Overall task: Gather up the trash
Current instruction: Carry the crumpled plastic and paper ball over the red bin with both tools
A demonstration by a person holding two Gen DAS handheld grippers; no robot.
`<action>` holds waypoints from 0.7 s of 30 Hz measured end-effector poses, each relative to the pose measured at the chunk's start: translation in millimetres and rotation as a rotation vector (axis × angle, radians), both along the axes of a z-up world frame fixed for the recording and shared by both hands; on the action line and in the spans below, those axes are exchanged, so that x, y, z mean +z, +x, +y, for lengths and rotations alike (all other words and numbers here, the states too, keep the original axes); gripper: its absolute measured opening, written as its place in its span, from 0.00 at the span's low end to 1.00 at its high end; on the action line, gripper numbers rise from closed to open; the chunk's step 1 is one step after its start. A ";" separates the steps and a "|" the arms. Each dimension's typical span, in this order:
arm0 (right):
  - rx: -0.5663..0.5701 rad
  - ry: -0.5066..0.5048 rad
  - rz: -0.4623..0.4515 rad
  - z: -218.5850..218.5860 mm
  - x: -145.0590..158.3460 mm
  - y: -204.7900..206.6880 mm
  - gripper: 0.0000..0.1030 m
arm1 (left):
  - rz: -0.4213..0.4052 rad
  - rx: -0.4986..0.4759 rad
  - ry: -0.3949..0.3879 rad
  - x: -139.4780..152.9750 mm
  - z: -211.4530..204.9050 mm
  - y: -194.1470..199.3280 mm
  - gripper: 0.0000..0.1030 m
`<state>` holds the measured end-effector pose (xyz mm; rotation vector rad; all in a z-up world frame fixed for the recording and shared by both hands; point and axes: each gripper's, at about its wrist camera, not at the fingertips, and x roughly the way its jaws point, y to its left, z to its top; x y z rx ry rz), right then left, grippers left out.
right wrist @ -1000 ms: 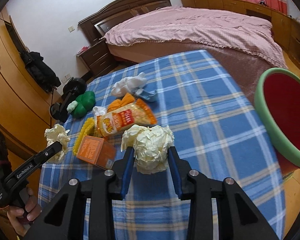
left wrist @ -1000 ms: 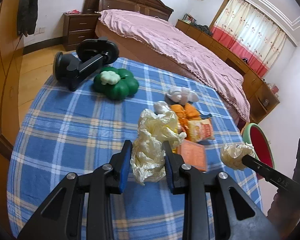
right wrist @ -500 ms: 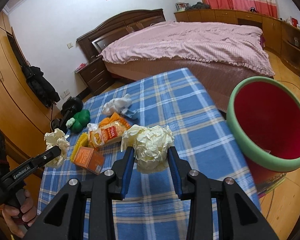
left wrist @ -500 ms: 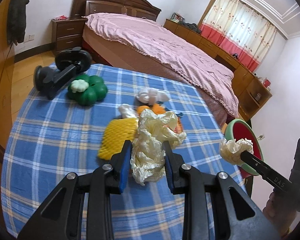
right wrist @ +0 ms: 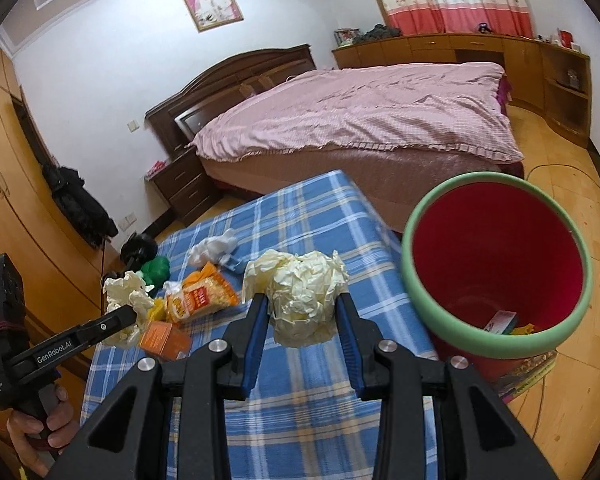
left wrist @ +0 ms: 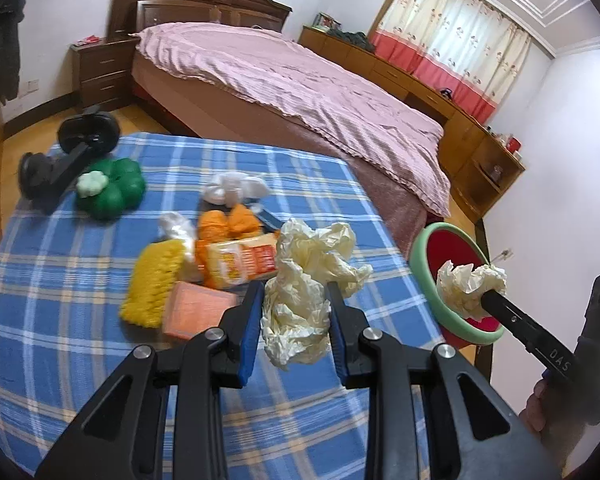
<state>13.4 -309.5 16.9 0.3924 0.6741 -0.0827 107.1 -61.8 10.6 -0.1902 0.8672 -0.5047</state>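
Observation:
My left gripper (left wrist: 294,300) is shut on a crumpled cream paper wad (left wrist: 308,280), held above the blue plaid table (left wrist: 60,340). My right gripper (right wrist: 302,312) is shut on a second crumpled cream paper ball (right wrist: 300,292), near the table's right edge and close to the red bin with a green rim (right wrist: 496,268). That bin (left wrist: 432,280) stands on the floor beside the table; some trash lies at its bottom. More trash lies on the table: an orange snack bag (left wrist: 240,260), an orange box (left wrist: 196,308), a yellow foam net (left wrist: 152,280) and white tissue (left wrist: 236,190).
A green flower-shaped toy (left wrist: 110,188) and a black dumbbell-like stand (left wrist: 66,156) sit at the table's far left. A bed with a pink cover (right wrist: 360,116) lies behind the table. Wooden wardrobes (right wrist: 4,200) line the left wall.
Both grippers have risen and swung right with their paper wads. The right gripper has come much nearer the red bin, which now fills the right of its view.

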 end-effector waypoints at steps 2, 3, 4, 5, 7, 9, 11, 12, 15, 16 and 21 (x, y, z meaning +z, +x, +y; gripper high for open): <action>-0.011 0.002 -0.006 -7.0 0.9 -3.4 0.36 | 0.001 -0.017 0.003 1.9 -9.9 0.3 0.30; -0.017 0.005 -0.008 -10.2 1.6 -5.6 0.36 | 0.000 -0.024 0.006 3.0 -15.0 0.3 0.30; -0.022 0.009 -0.010 -14.2 1.7 -7.1 0.36 | -0.001 -0.031 0.009 4.2 -19.9 0.3 0.30; -0.027 0.013 -0.013 -18.1 1.8 -9.0 0.36 | -0.001 -0.037 0.010 5.8 -25.1 0.2 0.30; -0.039 0.017 -0.017 -26.1 2.0 -12.5 0.36 | -0.001 -0.054 0.012 8.2 -35.7 0.3 0.30; -0.050 0.022 -0.022 -34.3 2.4 -15.7 0.36 | -0.001 -0.067 0.011 10.1 -44.2 1.1 0.30; -0.063 0.025 -0.028 -41.9 3.4 -19.6 0.36 | -0.004 -0.082 0.015 11.9 -53.9 1.6 0.30; -0.071 0.027 -0.032 -45.8 3.9 -21.6 0.36 | -0.005 -0.090 0.017 13.0 -59.3 1.7 0.30; -0.094 0.033 -0.042 -58.3 5.2 -28.1 0.36 | -0.009 -0.117 0.023 15.7 -74.8 1.3 0.30; -0.101 0.035 -0.044 -62.0 5.2 -29.7 0.36 | -0.011 -0.126 0.026 16.5 -80.1 1.2 0.30; -0.137 0.048 -0.042 -80.2 1.8 -37.1 0.36 | -0.011 -0.168 0.029 19.4 -104.7 -0.2 0.30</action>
